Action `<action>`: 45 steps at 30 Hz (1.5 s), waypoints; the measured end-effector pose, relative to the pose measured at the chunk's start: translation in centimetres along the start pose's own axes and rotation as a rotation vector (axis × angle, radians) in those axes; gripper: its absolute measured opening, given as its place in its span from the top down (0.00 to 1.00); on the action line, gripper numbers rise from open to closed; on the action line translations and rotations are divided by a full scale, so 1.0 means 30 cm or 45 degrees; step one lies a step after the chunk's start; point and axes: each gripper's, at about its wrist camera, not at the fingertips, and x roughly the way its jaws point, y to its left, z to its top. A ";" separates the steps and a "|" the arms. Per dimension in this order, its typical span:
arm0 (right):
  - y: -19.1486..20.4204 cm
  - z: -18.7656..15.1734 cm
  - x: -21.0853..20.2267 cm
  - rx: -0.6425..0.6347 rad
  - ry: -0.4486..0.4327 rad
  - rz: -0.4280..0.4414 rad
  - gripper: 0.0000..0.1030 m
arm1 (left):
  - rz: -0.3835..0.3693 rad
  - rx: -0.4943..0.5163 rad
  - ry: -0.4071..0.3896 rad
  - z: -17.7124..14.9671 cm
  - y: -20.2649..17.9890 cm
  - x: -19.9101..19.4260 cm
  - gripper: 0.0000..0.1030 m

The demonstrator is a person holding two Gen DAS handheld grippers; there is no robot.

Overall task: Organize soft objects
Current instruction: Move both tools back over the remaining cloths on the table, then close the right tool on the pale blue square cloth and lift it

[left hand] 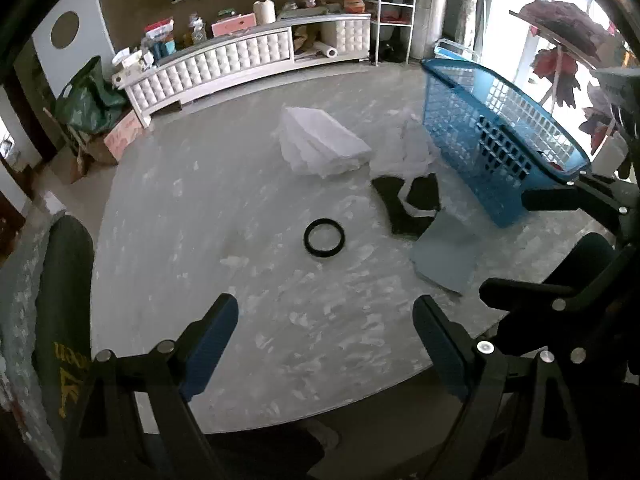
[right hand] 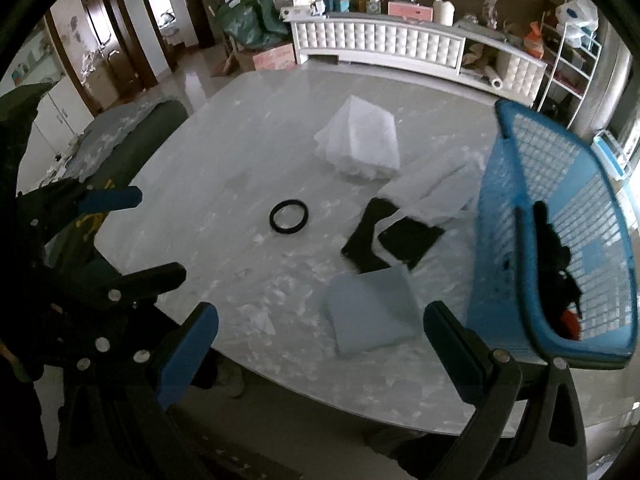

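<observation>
Both grippers, left (left hand: pixel 324 344) and right (right hand: pixel 320 344), are hovering wide and empty. Blue pad (right hand: pixel 370 312) is lying near the right one, at 1 o'clock, basket (right hand: pixel 560 216) beside; grasping it seems next.

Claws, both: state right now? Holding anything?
Left claw: open, empty, above the grey marbled table.
Right claw: open, empty, near the folded light-blue cloth.

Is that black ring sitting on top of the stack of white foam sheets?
No, the black rubber ring lies flat on the bare grey marble table, apart from the white foam stack.
</observation>
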 end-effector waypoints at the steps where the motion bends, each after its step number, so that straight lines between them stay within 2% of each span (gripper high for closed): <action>1: 0.005 0.001 0.015 0.000 0.010 -0.004 0.00 | -0.002 -0.006 0.005 -0.002 0.007 0.008 0.15; 13: 0.000 -0.003 0.164 0.037 0.137 -0.017 0.00 | -0.027 -0.045 0.073 -0.009 0.065 0.140 0.15; 16: -0.008 -0.004 0.211 0.046 0.173 -0.028 0.00 | -0.007 -0.032 0.085 -0.009 0.066 0.173 0.15; 25: -0.048 -0.001 0.323 0.147 0.244 -0.140 0.01 | -0.037 -0.014 0.110 -0.006 0.073 0.257 0.15; 29: -0.056 -0.008 0.359 0.156 0.281 -0.172 0.12 | -0.054 -0.030 0.120 -0.005 0.082 0.281 0.15; 32: -0.057 -0.016 0.385 0.158 0.309 -0.192 0.31 | -0.058 -0.028 0.120 -0.007 0.081 0.291 0.15; 35: -0.043 -0.019 0.391 0.141 0.312 -0.210 0.34 | -0.065 -0.030 0.119 -0.007 0.080 0.301 0.15; 38: -0.021 -0.025 0.396 0.133 0.304 -0.208 0.41 | -0.079 -0.039 0.115 -0.007 0.082 0.304 0.15; 40: -0.017 -0.020 0.392 0.131 0.302 -0.209 0.49 | -0.079 -0.035 0.106 -0.006 0.079 0.303 0.15; 42: -0.008 -0.021 0.387 0.127 0.298 -0.214 0.67 | -0.083 -0.031 0.100 -0.009 0.076 0.298 0.15; 44: 0.000 -0.021 0.385 0.119 0.296 -0.217 0.73 | -0.088 -0.032 0.093 -0.007 0.076 0.292 0.15; 45: 0.008 -0.024 0.381 0.118 0.297 -0.217 0.80 | -0.089 -0.034 0.091 -0.005 0.076 0.291 0.15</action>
